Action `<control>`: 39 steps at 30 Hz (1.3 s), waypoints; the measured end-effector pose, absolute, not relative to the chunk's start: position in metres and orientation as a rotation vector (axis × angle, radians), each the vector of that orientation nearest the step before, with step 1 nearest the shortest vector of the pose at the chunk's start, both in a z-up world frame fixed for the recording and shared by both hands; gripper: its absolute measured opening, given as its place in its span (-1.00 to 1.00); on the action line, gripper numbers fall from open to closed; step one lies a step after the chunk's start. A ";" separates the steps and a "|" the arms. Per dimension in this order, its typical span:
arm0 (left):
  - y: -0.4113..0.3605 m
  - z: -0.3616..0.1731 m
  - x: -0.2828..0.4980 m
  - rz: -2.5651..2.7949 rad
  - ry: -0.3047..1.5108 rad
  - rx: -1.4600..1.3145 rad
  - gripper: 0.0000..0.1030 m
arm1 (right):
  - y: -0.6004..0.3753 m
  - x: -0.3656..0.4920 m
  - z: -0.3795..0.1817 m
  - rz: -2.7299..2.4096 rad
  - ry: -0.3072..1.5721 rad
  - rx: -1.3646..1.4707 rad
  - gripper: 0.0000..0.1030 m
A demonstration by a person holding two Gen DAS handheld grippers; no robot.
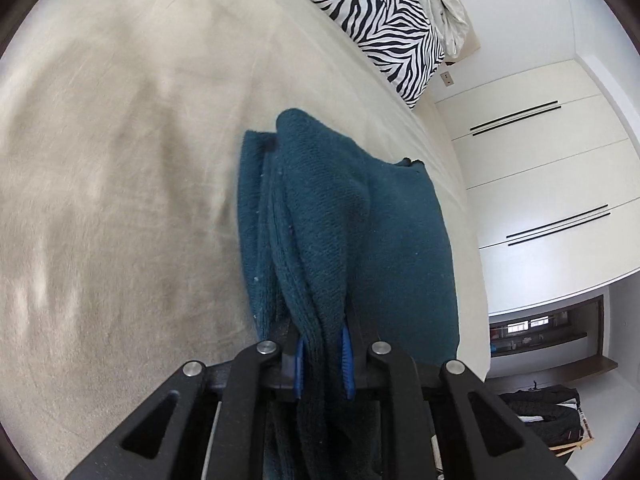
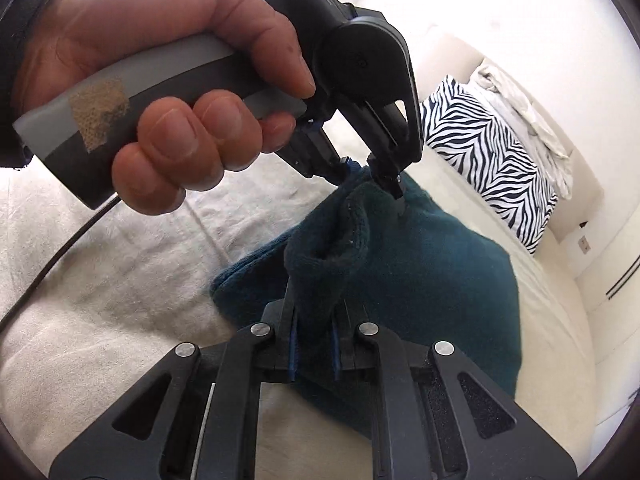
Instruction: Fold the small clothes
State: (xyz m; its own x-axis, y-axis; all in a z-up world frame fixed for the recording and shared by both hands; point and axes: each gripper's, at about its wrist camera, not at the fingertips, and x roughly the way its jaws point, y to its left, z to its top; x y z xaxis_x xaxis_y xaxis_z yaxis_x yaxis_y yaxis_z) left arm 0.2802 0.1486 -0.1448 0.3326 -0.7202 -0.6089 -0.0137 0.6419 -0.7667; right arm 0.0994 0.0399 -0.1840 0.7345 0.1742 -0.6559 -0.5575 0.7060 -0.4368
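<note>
teal knit garment (image 1: 360, 220) is bunched up on the beige bedsheet (image 1: 120, 160), part lifted and part still lying on it, with a zebra print pillow (image 1: 384, 20) further up the bed. left gripper (image 1: 323, 364) has its blue pads nearly together, pinching a thick fold of the fabric. right gripper (image 2: 314, 354) is squeezed onto another fold too. a hand (image 2: 160, 80) wraps the left tool's grey handle in the right wrist view.
</note>
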 end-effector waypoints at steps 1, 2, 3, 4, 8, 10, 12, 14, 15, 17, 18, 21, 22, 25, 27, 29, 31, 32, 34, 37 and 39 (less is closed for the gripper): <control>0.152 -0.149 0.279 -0.538 1.137 -0.809 -0.64 | 0.043 0.099 -0.191 0.437 0.636 -0.695 -0.79; 0.155 -0.150 0.277 -0.543 1.128 -0.833 -0.63 | 0.043 0.097 -0.194 0.430 0.634 -0.710 -0.78; 0.157 -0.149 0.277 -0.542 1.122 -0.839 -0.60 | 0.041 0.096 -0.193 0.429 0.630 -0.708 -0.78; 0.158 -0.147 0.276 -0.541 1.118 -0.832 -0.56 | 0.039 0.096 -0.191 0.435 0.635 -0.693 -0.77; 0.168 -0.127 0.270 -0.502 1.067 -0.782 -0.13 | 0.041 0.107 -0.184 0.489 0.663 -0.634 -0.77; 0.174 -0.113 0.260 -0.448 1.033 -0.730 -0.03 | 0.045 0.112 -0.173 0.544 0.684 -0.569 -0.77; 0.174 -0.097 0.244 -0.457 0.985 -0.680 -0.03 | 0.027 0.108 -0.158 0.599 0.730 -0.428 -0.77; 0.164 -0.081 0.228 -0.477 0.956 -0.614 -0.03 | -0.006 0.100 -0.142 0.592 0.771 -0.249 -0.77; 0.157 -0.076 0.220 -0.483 0.952 -0.568 -0.03 | -0.025 0.101 -0.137 0.580 0.794 -0.146 -0.77; 0.141 -0.071 0.203 -0.472 0.950 -0.476 -0.03 | -0.073 0.112 -0.134 0.537 0.837 0.072 -0.76; 0.134 -0.071 0.193 -0.462 0.948 -0.440 -0.03 | -0.097 0.115 -0.135 0.515 0.855 0.182 -0.75; 0.118 -0.069 0.166 -0.389 0.920 -0.324 -0.03 | -0.163 0.118 -0.144 0.473 0.870 0.523 -0.09; 0.115 -0.070 0.160 -0.385 0.914 -0.295 -0.01 | -0.185 0.118 -0.152 0.449 0.856 0.642 0.31; 0.103 -0.084 0.167 -0.355 0.942 -0.228 0.00 | -0.220 0.110 -0.170 0.430 0.816 0.874 0.36; 0.107 -0.097 0.172 -0.328 0.977 -0.231 -0.02 | -0.226 0.111 -0.181 0.452 0.817 0.991 0.36; 0.111 -0.106 0.176 -0.296 0.989 -0.236 -0.04 | -0.227 0.121 -0.194 0.493 0.821 1.102 0.36; 0.113 -0.113 0.176 -0.284 1.007 -0.233 -0.05 | -0.228 0.132 -0.205 0.501 0.811 1.182 0.36; 0.113 -0.115 0.174 -0.281 1.008 -0.225 -0.04 | -0.230 0.139 -0.210 0.489 0.815 1.212 0.36; 0.110 -0.116 0.171 -0.271 0.997 -0.189 -0.04 | -0.233 0.148 -0.225 0.431 0.844 1.284 0.35; 0.104 -0.117 0.171 -0.256 0.997 -0.152 -0.04 | -0.224 0.157 -0.234 0.418 0.790 1.390 0.33; 0.101 -0.119 0.173 -0.248 1.003 -0.139 -0.02 | -0.222 0.156 -0.233 0.399 0.742 1.419 0.34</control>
State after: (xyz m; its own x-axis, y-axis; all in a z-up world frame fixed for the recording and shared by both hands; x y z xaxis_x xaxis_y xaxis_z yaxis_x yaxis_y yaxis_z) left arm 0.1727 0.1009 -0.1193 0.5127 -0.2688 -0.8154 0.1418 0.9632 -0.2284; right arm 0.1563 -0.2224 -0.2327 0.7185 0.6586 -0.2238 0.1761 0.1391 0.9745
